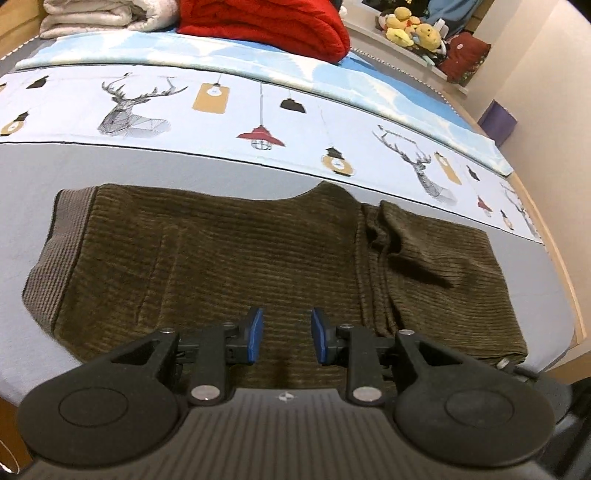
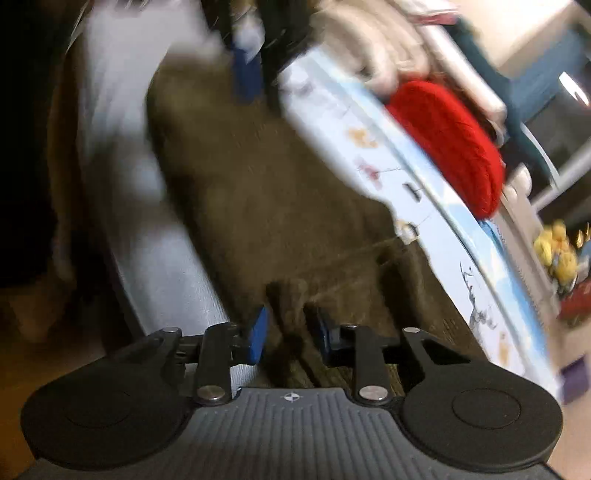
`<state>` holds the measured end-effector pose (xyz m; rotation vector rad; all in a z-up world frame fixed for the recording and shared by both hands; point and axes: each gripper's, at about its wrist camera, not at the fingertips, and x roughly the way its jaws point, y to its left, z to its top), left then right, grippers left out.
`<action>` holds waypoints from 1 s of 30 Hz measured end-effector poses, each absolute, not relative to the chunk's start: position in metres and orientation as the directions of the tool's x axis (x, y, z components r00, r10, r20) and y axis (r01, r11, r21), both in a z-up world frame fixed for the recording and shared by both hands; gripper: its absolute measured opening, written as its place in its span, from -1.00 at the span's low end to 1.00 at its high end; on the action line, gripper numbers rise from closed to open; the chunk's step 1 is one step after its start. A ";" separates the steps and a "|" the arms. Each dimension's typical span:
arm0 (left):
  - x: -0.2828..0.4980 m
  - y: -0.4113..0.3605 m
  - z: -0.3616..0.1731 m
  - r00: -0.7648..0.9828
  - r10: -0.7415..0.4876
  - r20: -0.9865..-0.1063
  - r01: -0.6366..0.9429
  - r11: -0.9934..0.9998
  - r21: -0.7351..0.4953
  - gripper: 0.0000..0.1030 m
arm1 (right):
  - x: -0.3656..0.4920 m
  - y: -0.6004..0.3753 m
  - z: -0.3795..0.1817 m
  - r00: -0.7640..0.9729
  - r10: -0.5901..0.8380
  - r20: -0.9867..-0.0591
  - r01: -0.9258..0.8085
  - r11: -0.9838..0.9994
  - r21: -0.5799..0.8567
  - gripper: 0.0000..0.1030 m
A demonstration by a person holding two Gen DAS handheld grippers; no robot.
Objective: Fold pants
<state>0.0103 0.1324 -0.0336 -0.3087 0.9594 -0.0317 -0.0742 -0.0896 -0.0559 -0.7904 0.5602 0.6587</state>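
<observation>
Both tongs stand narrowly parted, empty: left gripper (image 1: 284,336) over the pants (image 1: 221,258), right gripper (image 2: 290,338) tilted, its view blurred. I see the pants folded along the bed's (image 1: 29,177) near edge. Soft, limp corduroy; I'd pinch the thick waistband (image 1: 48,258) or the folded hem.

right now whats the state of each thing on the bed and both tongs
pants: lying flat on the grey sheet, leg end folded over
left tongs: open above the pants, nothing held
right tongs: open over the pants, nothing clearly held, view blurred
red blanket: folded
white blanket: folded
</observation>
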 end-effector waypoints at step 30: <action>0.079 0.088 -0.038 0.507 -0.306 -0.806 -0.028 0.929 -0.370 -0.31 | -0.026 -0.093 -0.062 0.556 0.394 -0.732 -0.740 0.636 -0.220 0.42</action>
